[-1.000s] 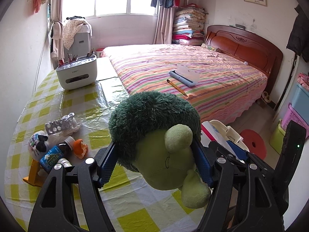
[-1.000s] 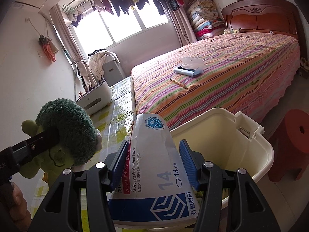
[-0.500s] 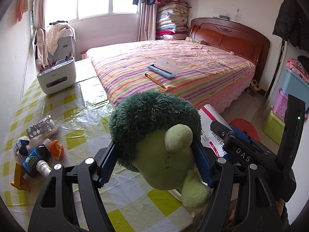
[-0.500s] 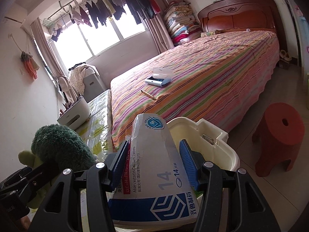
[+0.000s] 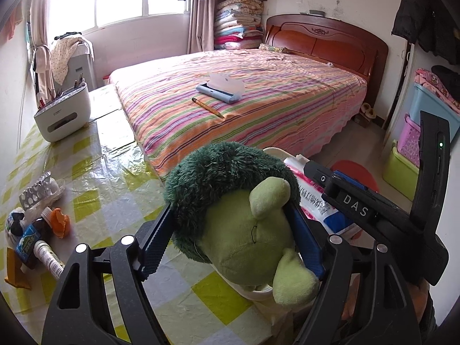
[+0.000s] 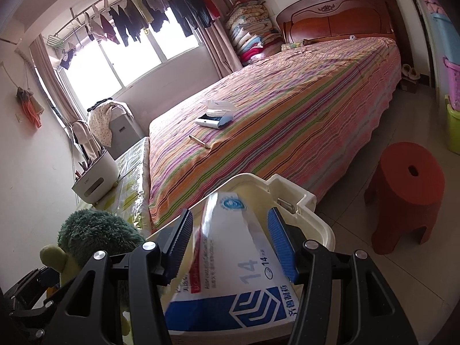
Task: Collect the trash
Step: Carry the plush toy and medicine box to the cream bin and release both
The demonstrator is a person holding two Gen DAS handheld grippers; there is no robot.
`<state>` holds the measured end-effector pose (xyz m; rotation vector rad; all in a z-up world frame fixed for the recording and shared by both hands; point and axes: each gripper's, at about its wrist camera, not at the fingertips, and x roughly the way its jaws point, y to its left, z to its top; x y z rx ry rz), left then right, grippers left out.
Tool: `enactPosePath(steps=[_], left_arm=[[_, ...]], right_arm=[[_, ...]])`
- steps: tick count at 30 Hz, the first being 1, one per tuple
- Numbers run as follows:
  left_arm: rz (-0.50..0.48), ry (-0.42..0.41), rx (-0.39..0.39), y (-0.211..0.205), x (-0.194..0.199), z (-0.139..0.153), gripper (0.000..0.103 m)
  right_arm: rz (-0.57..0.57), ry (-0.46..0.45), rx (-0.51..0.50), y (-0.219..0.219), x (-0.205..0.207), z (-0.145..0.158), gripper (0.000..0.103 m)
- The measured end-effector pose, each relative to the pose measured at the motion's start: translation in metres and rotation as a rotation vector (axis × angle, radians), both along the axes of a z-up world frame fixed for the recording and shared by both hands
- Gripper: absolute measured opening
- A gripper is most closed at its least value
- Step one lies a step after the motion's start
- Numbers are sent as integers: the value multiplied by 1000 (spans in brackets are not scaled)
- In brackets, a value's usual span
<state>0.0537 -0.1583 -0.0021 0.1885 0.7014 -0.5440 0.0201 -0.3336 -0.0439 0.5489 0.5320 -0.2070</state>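
Looking along our left tongs (image 5: 230, 238), we have them clenched on a green plush toy (image 5: 244, 210), gripped at the sides of its head so it hangs clear above the near edge of the bench (image 5: 115, 184). Just right of the toy, the white bin's rim (image 5: 276, 152) shows behind it, and our right tongs reach across there with the medicine box (image 5: 313, 201). We judge the toy is held over the bin's edge, ready to drop in. Far left on the bench lie more things to gather: a blister pack (image 5: 37, 192), an orange cap (image 5: 61, 220) and a small bottle (image 5: 27, 243).

From the right wrist, our right tongs (image 6: 230, 244) stand spread wider than the medicine box (image 6: 235, 270), with a gap on both sides. We judge the grip released, the box tilted and falling into the white bin (image 6: 302, 201) directly beneath. The plush toy (image 6: 95, 238) waits at near left, a red stool (image 6: 408, 184) stands on the floor to the right.
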Motion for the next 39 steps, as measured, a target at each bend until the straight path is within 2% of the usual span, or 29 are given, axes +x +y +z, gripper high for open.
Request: enactPosePath(steps=[2, 3, 4, 6, 19, 39], left_arm=[[6, -12, -4, 1, -2, 1, 78], [8, -21, -9, 2, -2, 2, 79], [9, -26, -10, 2, -3, 4, 83], [27, -30, -13, 5, -2, 8, 86], [102, -27, -26, 23, 7, 14, 87], [158, -9, -8, 59, 11, 14, 87]], right_arm=[[0, 1, 15, -2, 0, -1, 57], [-5, 4, 18, -2, 0, -1, 62], [-17, 7, 16, -3, 0, -2, 72], [-30, 3, 25, -6, -2, -2, 76], [-10, -10, 46, -1, 0, 0, 77], [127, -14, 18, 57, 27, 13, 77]])
